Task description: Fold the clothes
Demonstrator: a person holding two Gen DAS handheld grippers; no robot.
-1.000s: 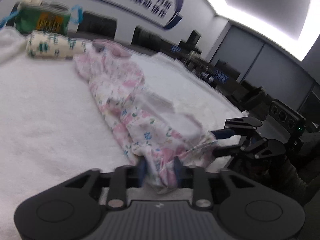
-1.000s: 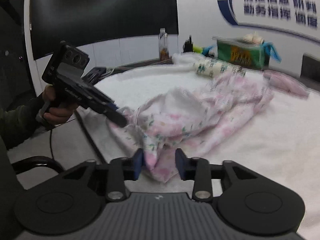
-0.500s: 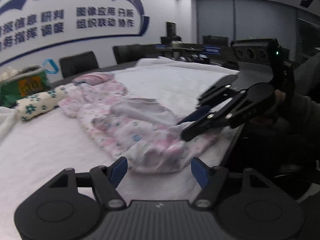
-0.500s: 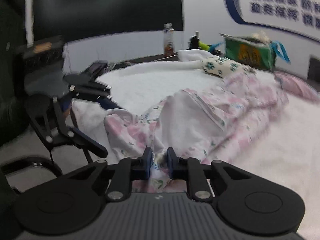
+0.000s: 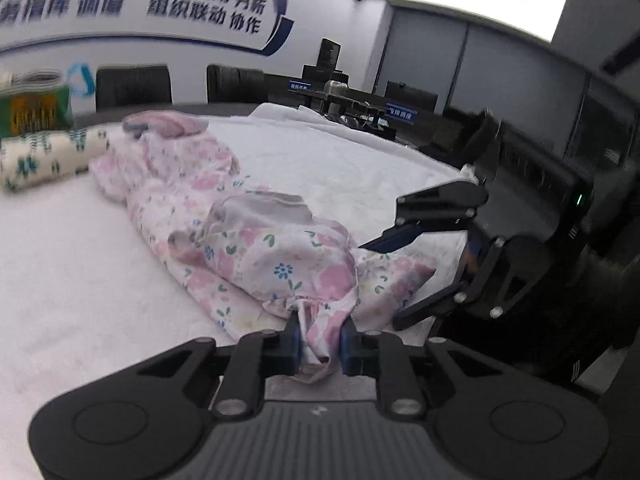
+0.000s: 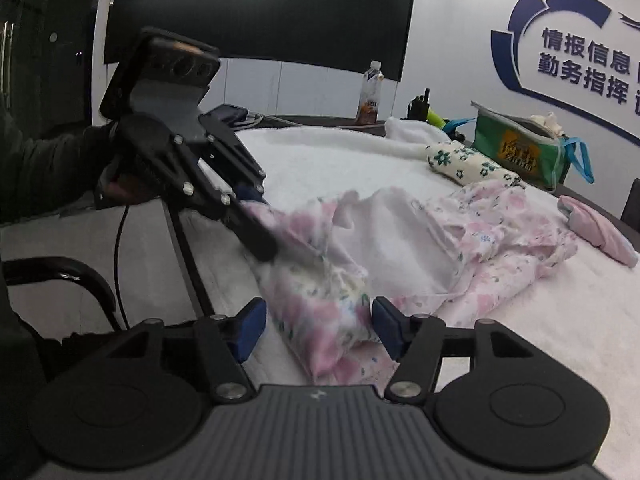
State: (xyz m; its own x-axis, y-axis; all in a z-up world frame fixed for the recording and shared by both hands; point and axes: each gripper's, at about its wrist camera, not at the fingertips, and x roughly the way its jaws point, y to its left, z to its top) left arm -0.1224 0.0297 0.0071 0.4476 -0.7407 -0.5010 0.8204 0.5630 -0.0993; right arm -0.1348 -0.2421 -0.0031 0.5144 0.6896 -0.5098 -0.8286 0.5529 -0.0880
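The left gripper [image 5: 319, 340] pinches the floral garment's [image 5: 256, 248] near edge on the table [image 5: 72, 280], while the right gripper [image 6: 318, 328] fingers spread wide around it.

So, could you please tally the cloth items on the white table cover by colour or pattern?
Pink floral garment: 1
Plain pink folded piece: 1
Cream roll with green flowers: 1
Plain white cloth: 1
Total: 4
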